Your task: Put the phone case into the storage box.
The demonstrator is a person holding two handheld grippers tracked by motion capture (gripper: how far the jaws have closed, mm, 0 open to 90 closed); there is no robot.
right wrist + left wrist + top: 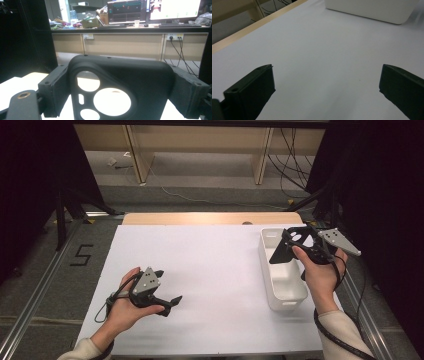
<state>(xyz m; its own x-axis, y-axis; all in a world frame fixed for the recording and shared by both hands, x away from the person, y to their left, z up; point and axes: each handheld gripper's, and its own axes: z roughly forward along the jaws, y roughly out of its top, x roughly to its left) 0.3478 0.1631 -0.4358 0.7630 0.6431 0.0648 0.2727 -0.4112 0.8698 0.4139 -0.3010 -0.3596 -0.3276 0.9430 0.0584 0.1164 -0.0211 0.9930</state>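
Clamped on a black phone case [120, 87], the right gripper [300, 242] hovers above the white bin [285, 292], drop pending, while the left gripper [165, 292] rests open.

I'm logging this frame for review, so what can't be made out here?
- Phone case: lower part cut off by the bottom edge, right gripper view.
- White bin: its inside near the far end is hidden by the right gripper and case, high view.
- Bin's top cut off, left gripper view.

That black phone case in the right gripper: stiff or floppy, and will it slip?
The black phone case probably holds firm: it keeps its shape clamped across the right gripper. Likely light, being a thin shell with cutouts. Slip seems unlikely, since both jaws press its edges.
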